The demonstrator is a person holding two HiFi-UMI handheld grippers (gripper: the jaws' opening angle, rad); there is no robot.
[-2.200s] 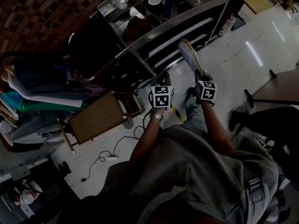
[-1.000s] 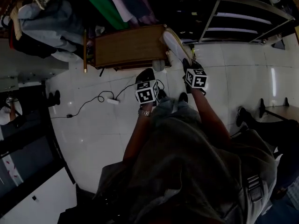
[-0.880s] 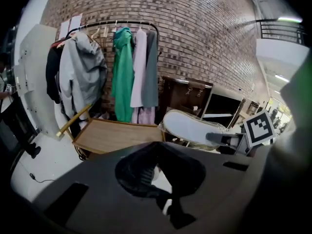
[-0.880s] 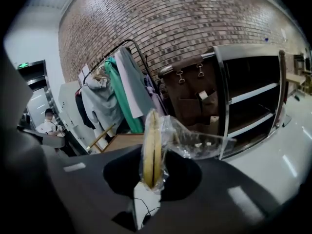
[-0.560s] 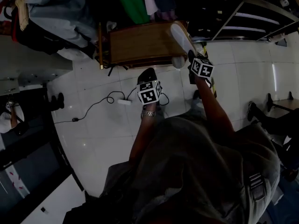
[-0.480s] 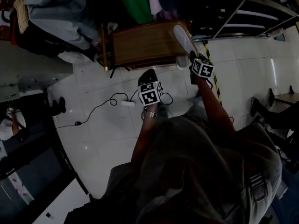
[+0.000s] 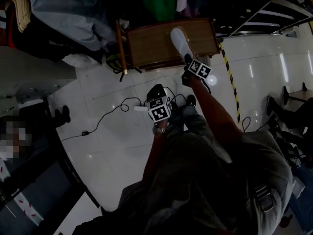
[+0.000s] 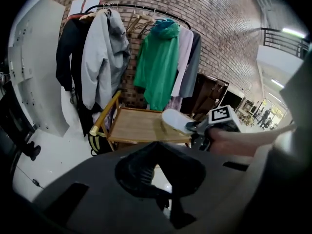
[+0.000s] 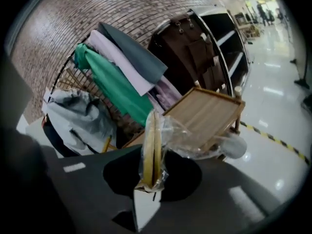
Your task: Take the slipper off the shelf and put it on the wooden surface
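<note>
A pale slipper (image 7: 180,42) in a clear plastic wrap hangs over the right part of the small wooden table (image 7: 151,45). My right gripper (image 7: 189,59) is shut on its heel end. In the right gripper view the slipper (image 9: 152,147) stands edge-on between the jaws, with the table (image 9: 207,111) beyond it. The left gripper view shows the slipper (image 8: 176,122) just above the tabletop (image 8: 136,126). My left gripper (image 7: 157,93) hangs lower, over the tiled floor and away from the table. Its jaws meet with nothing between them.
A clothes rack (image 8: 146,57) with a grey hoodie, a green coat and other garments stands behind the table against a brick wall. Dark metal shelving (image 7: 274,13) is at the right. A cable and power strip (image 7: 122,105) lie on the white floor. Yellow-black tape (image 7: 230,77) runs across the tiles.
The right gripper has carried the slipper from the table's right edge to above its top. The left gripper has dropped back toward the person. The view has shifted, with the table now more central.
</note>
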